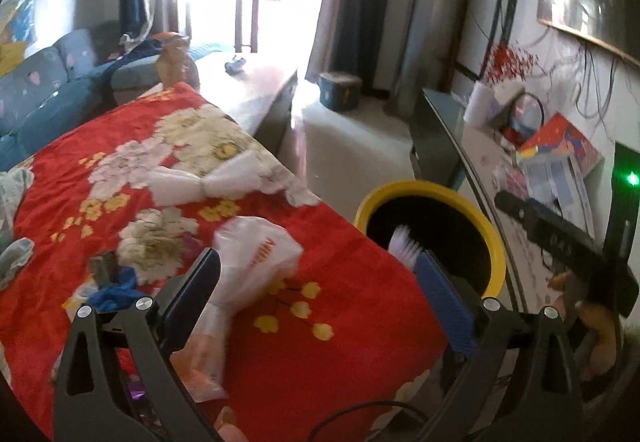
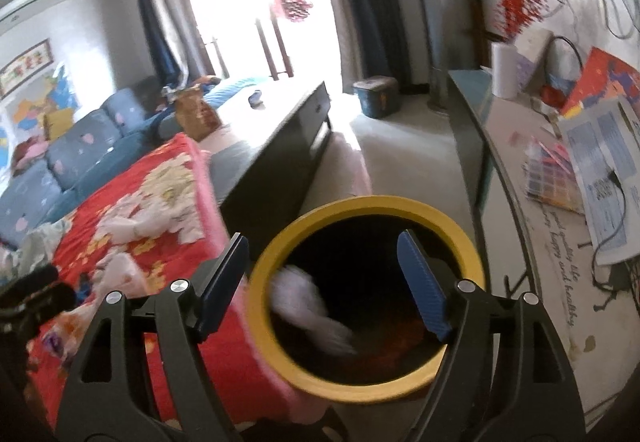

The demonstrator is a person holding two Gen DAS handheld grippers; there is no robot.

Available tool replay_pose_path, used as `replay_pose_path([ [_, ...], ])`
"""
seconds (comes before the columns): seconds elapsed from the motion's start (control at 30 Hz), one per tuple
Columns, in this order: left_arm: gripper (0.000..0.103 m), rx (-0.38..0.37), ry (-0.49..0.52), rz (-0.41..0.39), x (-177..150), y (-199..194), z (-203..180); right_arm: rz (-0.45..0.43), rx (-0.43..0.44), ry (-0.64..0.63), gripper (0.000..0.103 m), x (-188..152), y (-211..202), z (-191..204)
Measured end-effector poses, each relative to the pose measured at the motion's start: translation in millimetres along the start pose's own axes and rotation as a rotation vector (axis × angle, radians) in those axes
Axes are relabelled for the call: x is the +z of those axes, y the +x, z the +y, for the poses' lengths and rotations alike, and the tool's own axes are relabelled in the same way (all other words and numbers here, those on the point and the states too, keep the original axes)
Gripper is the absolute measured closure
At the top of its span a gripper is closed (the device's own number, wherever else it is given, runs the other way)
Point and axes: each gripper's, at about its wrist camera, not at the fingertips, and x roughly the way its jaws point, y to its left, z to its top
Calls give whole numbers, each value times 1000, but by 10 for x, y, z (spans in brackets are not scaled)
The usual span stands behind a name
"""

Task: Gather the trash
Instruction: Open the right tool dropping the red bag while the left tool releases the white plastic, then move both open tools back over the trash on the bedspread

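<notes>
1. Far left there's a blue sofa (image 1: 44, 89) with flower prints, and next to it a red floral blanket (image 1: 320, 282) covering a low surface.
2. On the blanket: a white twisted plastic bag (image 1: 208, 181) further back, and a closer plastic bag with orange print (image 1: 256, 258), pretty blurry.
3. The left gripper (image 1: 320, 290) hangs over that closer bag, jaws spread wide. The bag sits by the left finger, but the pads aren't pressing on it, so nothing is grasped.
4. Just right of the blanket's edge stands the yellow-rimmed trash bin (image 2: 264, 306), dark inside.
5. A blurred white piece of trash (image 2: 308, 306) is inside the bin's mouth, near the left wall.
6. The right gripper (image 2: 324, 282) is over the bin opening, released, nothing between its fingers.
7. Far right, a cluttered side table (image 2: 516, 145) with papers and a white roll.
</notes>
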Motion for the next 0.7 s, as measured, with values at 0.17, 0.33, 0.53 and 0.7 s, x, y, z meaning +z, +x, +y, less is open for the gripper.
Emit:
replay_pose_path([
  [0.17, 7, 28, -54, -47, 19, -211, 235, -8, 64, -56, 34, -19, -99, 254],
  [0.33, 7, 73, -111, -81, 15, -393, 546, 1, 127, -119, 33, -68, -168, 549],
  [0.53, 7, 116, -170, -109, -30, -568, 900, 24, 182, -184, 28, -166, -215, 860],
  [0.7, 7, 135, -231, -130, -97, -717, 1191, 47, 225, -234, 27, -265, -242, 1091],
])
